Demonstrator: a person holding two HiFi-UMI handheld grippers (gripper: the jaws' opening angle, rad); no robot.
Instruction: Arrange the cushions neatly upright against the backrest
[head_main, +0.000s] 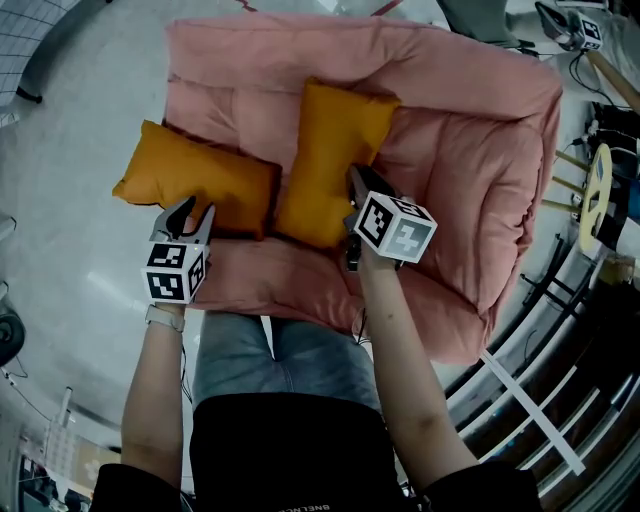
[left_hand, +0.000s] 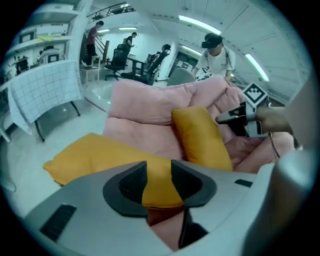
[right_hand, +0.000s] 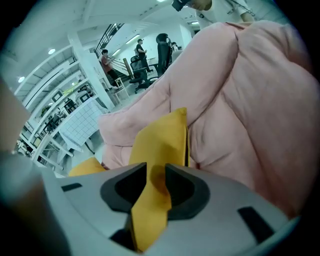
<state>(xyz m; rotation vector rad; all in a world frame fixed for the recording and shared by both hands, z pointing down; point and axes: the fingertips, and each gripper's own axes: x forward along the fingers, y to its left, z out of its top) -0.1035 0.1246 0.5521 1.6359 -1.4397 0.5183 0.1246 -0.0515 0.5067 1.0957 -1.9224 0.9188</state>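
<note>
Two orange cushions lie on a pink sofa (head_main: 480, 150). One cushion (head_main: 200, 178) lies flat across the left armrest, and it fills the foreground of the left gripper view (left_hand: 90, 155). My left gripper (head_main: 193, 212) sits at its near edge, open; a corner of the cushion shows between the pads (left_hand: 159, 177), which do not press on it. The other cushion (head_main: 330, 150) stands on end against the backrest (left_hand: 200, 135). My right gripper (head_main: 353, 185) is shut on its right edge, and the orange fabric (right_hand: 160, 140) runs pinched between the jaws (right_hand: 156, 185).
Pale floor (head_main: 70, 230) spreads out left of the sofa. White rails and cables (head_main: 540, 400) crowd the right side. A gridded white rack (left_hand: 45, 90) stands beyond the left armrest. Office chairs and people (left_hand: 215, 55) are behind the sofa.
</note>
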